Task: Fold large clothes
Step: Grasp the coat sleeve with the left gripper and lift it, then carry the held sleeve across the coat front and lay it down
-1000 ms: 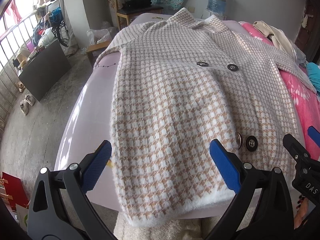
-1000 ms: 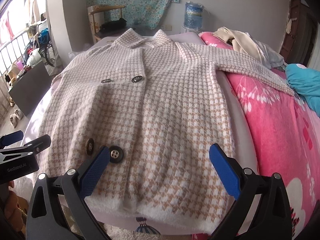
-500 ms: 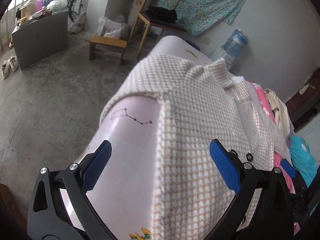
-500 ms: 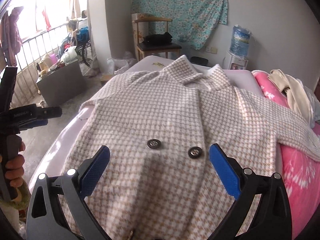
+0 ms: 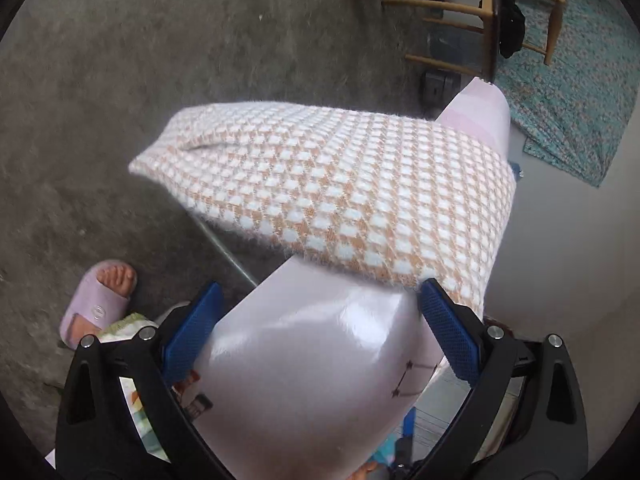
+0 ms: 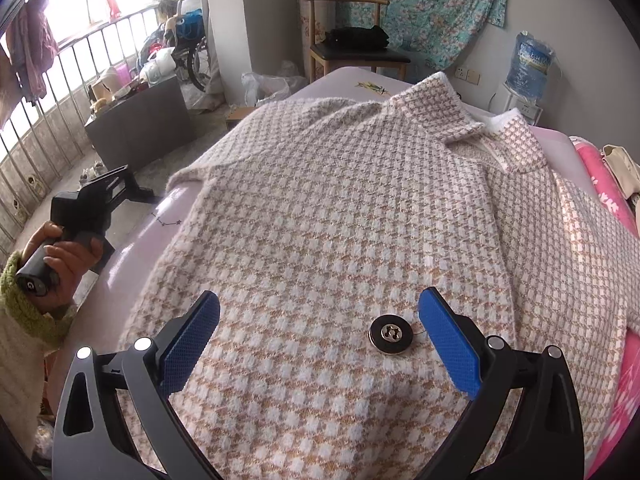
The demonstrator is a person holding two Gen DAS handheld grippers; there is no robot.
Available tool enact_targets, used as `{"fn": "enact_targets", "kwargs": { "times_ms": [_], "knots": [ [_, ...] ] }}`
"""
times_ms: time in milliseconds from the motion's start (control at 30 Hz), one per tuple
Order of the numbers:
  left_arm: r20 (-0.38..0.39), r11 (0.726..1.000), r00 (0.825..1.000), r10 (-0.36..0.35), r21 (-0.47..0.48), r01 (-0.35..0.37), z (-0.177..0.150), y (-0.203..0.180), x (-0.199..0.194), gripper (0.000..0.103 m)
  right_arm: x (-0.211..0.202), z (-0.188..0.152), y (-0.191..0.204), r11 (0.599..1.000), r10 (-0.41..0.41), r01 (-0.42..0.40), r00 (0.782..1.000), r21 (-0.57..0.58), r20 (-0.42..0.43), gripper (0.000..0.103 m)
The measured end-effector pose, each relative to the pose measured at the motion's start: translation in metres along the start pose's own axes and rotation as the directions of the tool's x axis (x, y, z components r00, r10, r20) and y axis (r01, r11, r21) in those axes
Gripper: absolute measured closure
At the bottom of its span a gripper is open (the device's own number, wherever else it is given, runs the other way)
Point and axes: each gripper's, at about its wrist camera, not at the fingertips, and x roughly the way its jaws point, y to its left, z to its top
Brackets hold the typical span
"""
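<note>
- Left wrist view: left tool (image 5: 316, 320) gapes wide, empty, over the bed's (image 5: 312, 380) edge; the coat's sleeve (image 5: 320, 184) dangles floorward. Next: grab it, fold inward.
- Right wrist view: right tool (image 6: 318, 336) wide above the coat (image 6: 340, 216), spread flat, beside a button (image 6: 391, 334).

We carry two black-framed grippers, the left gripper (image 5: 318, 326) and the right gripper (image 6: 320, 332), each with blue textured pads (image 6: 190, 342) and silver screws (image 6: 496, 343). We wear a green knitted cuff (image 6: 24, 308) and a lilac slipper (image 5: 94, 306).
</note>
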Motion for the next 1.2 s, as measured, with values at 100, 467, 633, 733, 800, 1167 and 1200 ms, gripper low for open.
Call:
{"fn": "enact_targets", "kwargs": {
  "times_ms": [100,467,633,733,800,1167,1200],
  "knots": [
    [-0.039,0.998,0.998,-0.059,-0.036,0.057,0.018,0.004,0.022,0.007,0.011,0.002,0.000,1.000,-0.006,0.006,1.000,0.006,-0.014,0.006],
    [0.010,0.975,0.977,-0.214,-0.058,0.214,0.023,0.006,0.020,0.009,0.027,0.013,-0.014,0.997,-0.034,0.035,0.999,0.062,-0.022,0.006],
    [0.052,0.962,0.966,-0.253,-0.095,0.257,0.014,0.022,-0.004,0.008,0.037,0.014,-0.028,0.995,-0.039,0.044,0.998,0.093,-0.048,0.006],
    [0.009,0.973,0.986,-0.165,-0.163,0.165,0.026,0.027,0.011,0.008,0.043,0.016,-0.031,0.994,-0.034,0.040,0.998,0.105,-0.060,0.006],
    [-0.015,0.970,0.989,-0.146,-0.200,0.140,0.037,0.025,0.026,0.008,0.042,0.018,-0.031,0.994,-0.035,0.041,0.998,0.105,-0.058,0.006],
    [0.072,0.977,0.997,0.028,-0.211,-0.012,0.093,0.005,0.046,0.074,0.018,0.030,-0.036,0.991,-0.082,0.083,0.997,0.104,-0.016,0.006],
    [0.086,0.982,0.995,0.042,-0.188,-0.025,0.093,-0.001,0.043,0.087,0.016,0.030,-0.039,0.990,-0.087,0.088,0.996,0.107,-0.013,0.006]
  ]
}}
